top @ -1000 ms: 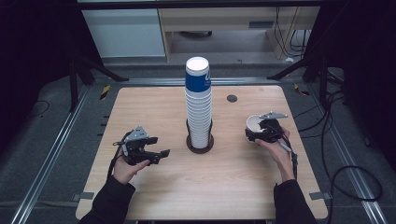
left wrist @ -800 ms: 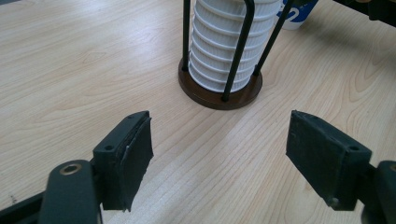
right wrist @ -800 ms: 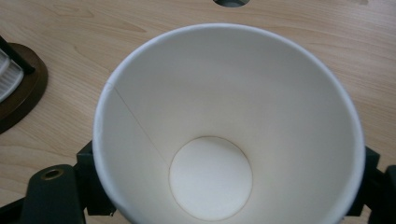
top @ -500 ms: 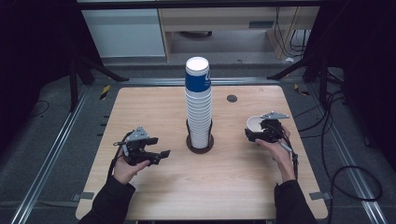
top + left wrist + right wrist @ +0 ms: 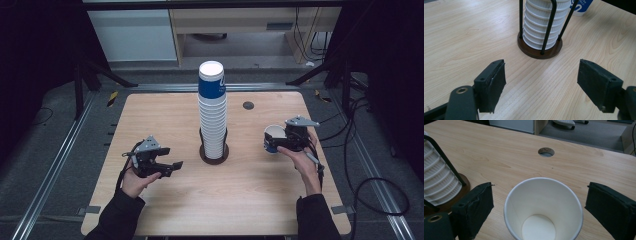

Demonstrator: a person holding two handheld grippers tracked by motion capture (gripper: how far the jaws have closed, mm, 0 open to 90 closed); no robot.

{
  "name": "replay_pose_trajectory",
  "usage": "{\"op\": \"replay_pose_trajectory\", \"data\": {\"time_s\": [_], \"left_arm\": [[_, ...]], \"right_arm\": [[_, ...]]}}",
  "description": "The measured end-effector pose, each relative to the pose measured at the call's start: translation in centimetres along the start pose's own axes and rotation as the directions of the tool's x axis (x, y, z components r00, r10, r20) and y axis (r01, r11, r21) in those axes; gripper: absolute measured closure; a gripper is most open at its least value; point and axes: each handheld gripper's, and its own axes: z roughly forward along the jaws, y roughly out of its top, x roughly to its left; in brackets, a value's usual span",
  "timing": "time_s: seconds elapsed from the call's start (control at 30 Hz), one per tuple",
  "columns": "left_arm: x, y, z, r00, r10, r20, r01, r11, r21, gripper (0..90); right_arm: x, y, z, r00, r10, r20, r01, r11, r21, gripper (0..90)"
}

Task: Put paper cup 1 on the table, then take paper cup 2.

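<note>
A tall stack of paper cups (image 5: 212,115), white with a blue top cup, stands in a black wire holder on a round brown base (image 5: 214,155) at the table's middle. A single blue-and-white cup (image 5: 274,137) stands upright on the table to its right. My right gripper (image 5: 278,143) straddles this cup (image 5: 543,205). Its jaws have just been opening and stand clear of the rim on both sides, with the cup between them. My left gripper (image 5: 172,167) rests open left of the stack, and its jaws (image 5: 541,85) face the holder (image 5: 541,27) with nothing between them.
A round cable hole (image 5: 248,105) lies in the wooden tabletop (image 5: 160,120) behind the single cup. Metal rails (image 5: 60,165) run along both sides of the table. Cables (image 5: 370,185) trail on the floor at the right.
The right gripper has lifted slightly at the single cup, which stays standing in place. The left hand has kept still.
</note>
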Motion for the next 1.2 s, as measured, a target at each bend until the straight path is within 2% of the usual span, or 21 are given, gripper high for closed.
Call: {"op": "replay_pose_trajectory", "data": {"time_s": [0.23,0.4,0.67,0.93,1.2], "left_arm": [[0.0,0.0,-0.1,1.0000,0.000,-0.003,0.000,1.0000,-0.003,22.2],[0.0,-0.1,-0.1,1.0000,-0.003,0.001,0.003,1.0000,-0.004,22.3],[0.0,0.0,-0.1,1.0000,-0.003,0.003,0.003,1.0000,-0.007,22.2],[-0.1,0.0,0.0,1.0000,0.000,0.006,0.000,1.0000,-0.002,22.3],[0.1,0.0,0.0,1.0000,-0.007,0.004,0.007,0.9999,-0.007,22.2]], "right_arm": [[0.3,0.6,-1.1,0.9999,0.013,-0.009,-0.013,1.000,-0.022,7.6],[0.8,1.4,-2.3,0.9993,0.018,-0.032,-0.021,0.998,-0.067,8.3],[2.1,2.9,-3.9,0.9968,-0.016,-0.078,0.007,0.993,-0.118,8.1],[4.6,4.6,-5.6,0.9878,-0.069,-0.140,0.041,0.981,-0.189,7.4],[6.0,5.6,-6.4,0.9812,-0.087,-0.172,0.046,0.972,-0.229,7.2]]}}
